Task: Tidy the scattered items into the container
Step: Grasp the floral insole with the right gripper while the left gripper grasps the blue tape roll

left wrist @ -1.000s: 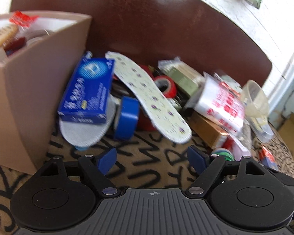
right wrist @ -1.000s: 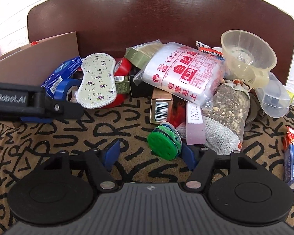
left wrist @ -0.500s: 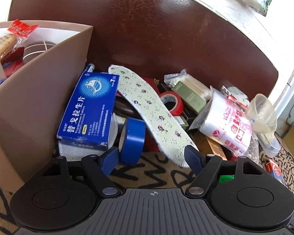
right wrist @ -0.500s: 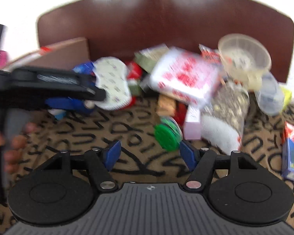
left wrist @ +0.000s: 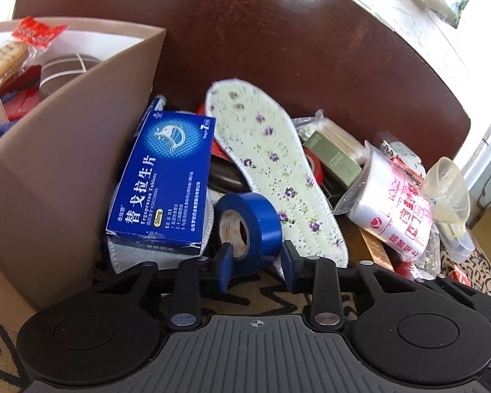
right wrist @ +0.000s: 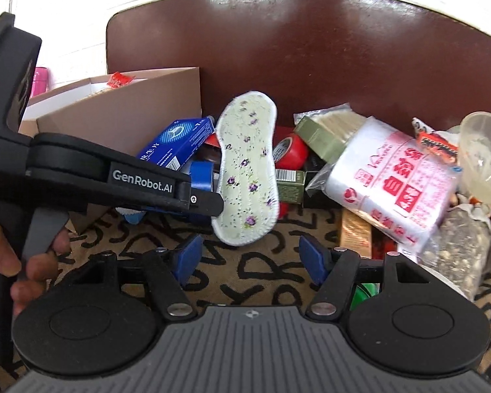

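Note:
My left gripper (left wrist: pixel 254 262) has its blue pads on both sides of a blue tape roll (left wrist: pixel 250 226), closed against it on the patterned mat. A blue medicine box (left wrist: pixel 163 180) lies to its left, against the cardboard box (left wrist: pixel 59 170) that holds packets. A floral insole (left wrist: pixel 271 170) leans to its right. My right gripper (right wrist: pixel 250 257) is open and empty over the mat, just below the insole's (right wrist: pixel 248 167) heel. The left gripper's body (right wrist: pixel 114 180) crosses the right wrist view, hiding most of the tape roll (right wrist: pixel 201 173).
A pile lies along the dark brown backboard (right wrist: pixel 311 59): red tape (right wrist: pixel 291 152), green boxes (right wrist: pixel 324 137), a white printed bag (right wrist: pixel 396 183), a clear funnel (right wrist: pixel 484 160), a seed bag (right wrist: pixel 458 245). A green disc (right wrist: pixel 363 294) peeks beside my right finger.
My left gripper moved forward to the blue tape roll and its jaws narrowed onto it. My right gripper shifted left, from the green disc towards the insole.

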The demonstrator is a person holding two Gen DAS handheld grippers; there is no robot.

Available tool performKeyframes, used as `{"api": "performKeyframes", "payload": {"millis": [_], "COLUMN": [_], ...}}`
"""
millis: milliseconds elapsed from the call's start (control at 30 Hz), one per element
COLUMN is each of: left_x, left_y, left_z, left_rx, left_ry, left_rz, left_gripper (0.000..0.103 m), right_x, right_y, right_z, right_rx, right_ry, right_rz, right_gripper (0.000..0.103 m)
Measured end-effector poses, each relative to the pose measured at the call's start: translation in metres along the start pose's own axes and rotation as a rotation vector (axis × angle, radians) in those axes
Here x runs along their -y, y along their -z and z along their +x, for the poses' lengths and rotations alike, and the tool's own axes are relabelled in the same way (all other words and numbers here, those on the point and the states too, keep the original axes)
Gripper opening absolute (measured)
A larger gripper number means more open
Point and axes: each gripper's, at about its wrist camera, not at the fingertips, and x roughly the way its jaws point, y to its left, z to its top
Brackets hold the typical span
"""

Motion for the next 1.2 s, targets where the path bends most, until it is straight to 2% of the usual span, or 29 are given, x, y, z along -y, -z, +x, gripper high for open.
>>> {"api": "performKeyframes", "payload": {"millis": [67, 167, 200, 233, 300, 333, 367, 400, 500, 533, 567, 733, 767, 833, 1067, 1133, 1167, 1200], "left_x": [0.002, 0.003, 0.001, 0.0, -0.002, -0.002, -0.002, -0.002, -0.004, -0.004, -0.003, 0.002, 0.002, 0.002, 0.005, 0.005, 0.007, 0.009], "left_y": [0.001, 0.002, 0.002, 0.003, 0.003, 0.003, 0.003, 0.002, 0.001, 0.002, 0.002, 0.013, 0.016, 0.022, 0.043, 0.044, 0.044, 0.043], "left_z": [-0.001, -0.002, -0.001, 0.0, 0.001, 0.001, 0.001, 0.0, -0.004, -0.007, -0.01, -0.029, -0.034, -0.046, -0.071, -0.073, -0.074, -0.074], "left_rx": [0.003, 0.015, 0.017, 0.016, 0.013, 0.008, -0.001, -0.009, -0.018, -0.02, -0.025, -0.057, -0.06, -0.063, -0.111, -0.101, -0.096, -0.091], "left_ry": [-0.007, -0.011, -0.009, -0.002, 0.006, 0.013, 0.024, 0.025, 0.038, 0.038, 0.041, 0.065, 0.073, 0.092, 0.123, 0.127, 0.126, 0.121], "left_rz": [0.004, -0.001, -0.008, -0.017, -0.03, -0.029, -0.029, -0.03, -0.04, -0.049, -0.054, -0.048, -0.052, -0.068, -0.084, -0.104, -0.106, -0.098], "left_gripper": [0.031, 0.059, 0.066, 0.067, 0.062, 0.059, 0.041, 0.033, 0.026, 0.027, 0.028, 0.026, 0.028, 0.039, 0.04, 0.048, 0.06, 0.065], "right_x": [0.001, 0.002, 0.004, 0.005, 0.005, 0.004, 0.002, 0.001, -0.003, -0.004, -0.004, -0.01, -0.012, -0.019, -0.038, -0.041, -0.042, -0.042], "right_y": [-0.001, -0.004, -0.005, -0.006, -0.008, -0.008, -0.007, -0.007, -0.005, -0.004, -0.004, -0.002, 0.0, 0.007, 0.047, 0.057, 0.059, 0.061], "right_z": [0.006, 0.014, 0.017, 0.021, 0.026, 0.027, 0.026, 0.025, 0.017, 0.014, 0.009, -0.019, -0.024, -0.038, -0.08, -0.083, -0.082, -0.082], "right_rx": [-0.001, 0.011, 0.012, 0.012, 0.002, -0.001, -0.003, -0.005, 0.006, 0.01, 0.025, 0.057, 0.056, 0.053, -0.039, -0.071, -0.085, -0.096], "right_ry": [0.0, -0.01, -0.02, -0.027, -0.04, -0.048, -0.05, -0.047, -0.046, -0.05, -0.046, -0.01, -0.008, 0.002, -0.05, -0.05, -0.049, -0.044], "right_rz": [0.005, 0.011, 0.017, 0.025, 0.023, 0.012, 0.002, -0.01, -0.025, -0.021, -0.016, -0.064, -0.085, -0.134, -0.199, -0.188, -0.181, -0.177], "right_gripper": [0.07, 0.07, 0.07, 0.07, 0.064, 0.055, 0.054, 0.052, 0.046, 0.007, 0.003, 0.003, 0.003, 0.003, 0.003, 0.003, 0.003, 0.004]}}
